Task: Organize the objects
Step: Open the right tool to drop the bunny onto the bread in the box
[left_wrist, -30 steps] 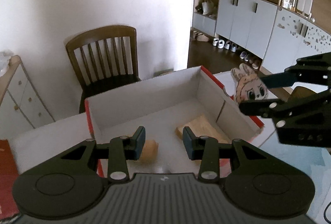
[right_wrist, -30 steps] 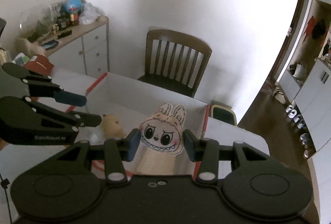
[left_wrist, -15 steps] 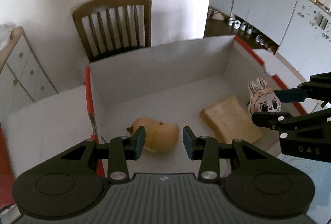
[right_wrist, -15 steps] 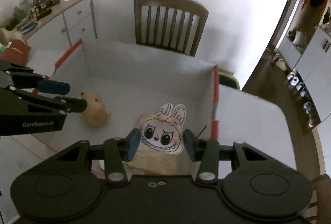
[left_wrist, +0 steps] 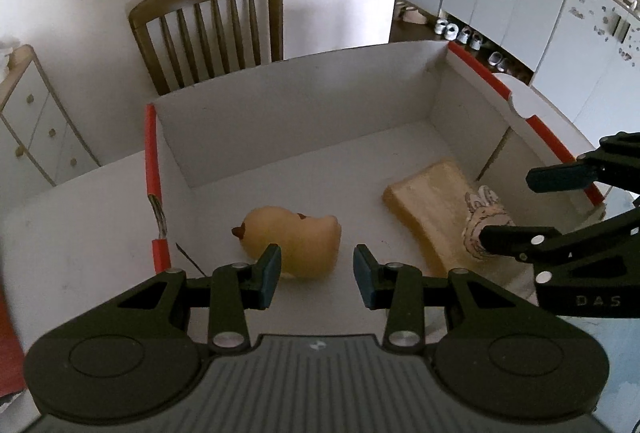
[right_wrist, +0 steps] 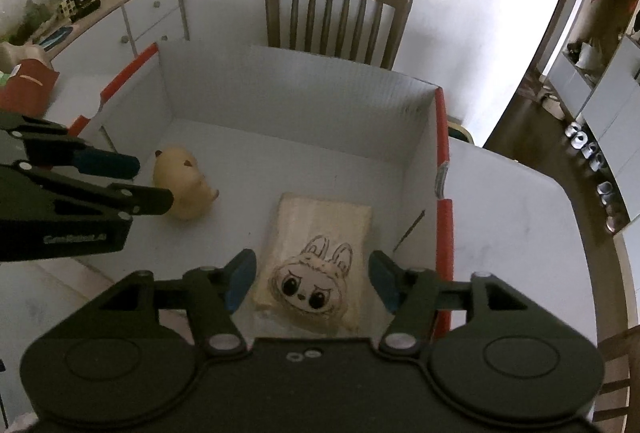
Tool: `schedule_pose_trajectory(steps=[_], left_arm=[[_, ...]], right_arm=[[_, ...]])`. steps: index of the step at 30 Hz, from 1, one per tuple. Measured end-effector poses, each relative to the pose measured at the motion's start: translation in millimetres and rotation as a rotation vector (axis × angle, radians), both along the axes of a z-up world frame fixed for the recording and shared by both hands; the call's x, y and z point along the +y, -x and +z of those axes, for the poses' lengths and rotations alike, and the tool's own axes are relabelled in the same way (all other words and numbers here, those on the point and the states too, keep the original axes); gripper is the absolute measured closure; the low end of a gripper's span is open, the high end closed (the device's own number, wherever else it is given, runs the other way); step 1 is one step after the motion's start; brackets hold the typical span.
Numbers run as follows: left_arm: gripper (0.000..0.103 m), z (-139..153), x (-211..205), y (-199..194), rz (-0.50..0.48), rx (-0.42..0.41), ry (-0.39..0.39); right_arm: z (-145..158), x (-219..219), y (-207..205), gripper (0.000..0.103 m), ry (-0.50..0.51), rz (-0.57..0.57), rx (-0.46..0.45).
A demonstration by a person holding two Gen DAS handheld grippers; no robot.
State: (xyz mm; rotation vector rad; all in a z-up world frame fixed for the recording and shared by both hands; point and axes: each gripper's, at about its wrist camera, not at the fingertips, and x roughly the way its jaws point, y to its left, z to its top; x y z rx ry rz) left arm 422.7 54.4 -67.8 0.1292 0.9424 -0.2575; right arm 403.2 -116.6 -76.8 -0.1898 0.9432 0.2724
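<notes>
Toy set down in the box

Toy and gripper are now apart. In the right wrist view, the flat bunny-face toy with big dark eyes and long ears (right_wrist: 310, 283) is seen low in the middle of the frame. It lies on the pale yellow bread-shaped block (right_wrist: 320, 233) inside the big white cardboard box with red edges (right_wrist: 440, 137). Half a second ago the toy was pinched between the two blue pads. Now the right gripper (right_wrist: 312, 283) is spread wide, and a clear gap is seen on each side of the toy. Nothing is held by it.

In the left wrist view, the same toy (left_wrist: 482, 219) is seen at the right of the frame, on the near end of the block (left_wrist: 428, 205). The black arms of the right gripper (left_wrist: 520, 207) are seen around and above it, at the far right.

The left gripper (left_wrist: 316, 271) is held open in the lower middle of its frame. Nothing is held by it either. Just past its pads, the round yellow soft toy with small brown ears (left_wrist: 294, 237) lies on the box floor. In the right wrist view this yellow toy (right_wrist: 182, 185) is seen at the left, and the left gripper (right_wrist: 136, 181) is seen right next to it.

So the bunny toy looks put away. Three things are now seen in the box. The next thing to tidy cannot be seen in these views. A brown wooden chair (right_wrist: 338, 13) is seen behind the box, at the top of the frame.
</notes>
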Motion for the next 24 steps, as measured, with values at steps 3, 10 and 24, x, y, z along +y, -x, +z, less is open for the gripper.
schedule_pose_trajectory(steps=[3, 10, 24], left_arm=[[0.064, 4, -2, 3, 0.0, -0.006, 0.007], [0.064, 25, -8, 21, -0.013, -0.043, 0.019], [0.054, 73, -17, 80, -0.029, -0.111, 0.076]], right_arm=[[7, -5, 5, 0.041, -0.014, 0.004, -0.009], [24, -10, 20, 0.041, -0.033, 0.008, -0.037], [61, -27, 68, 0.04, -0.077, 0.012, -0.101]])
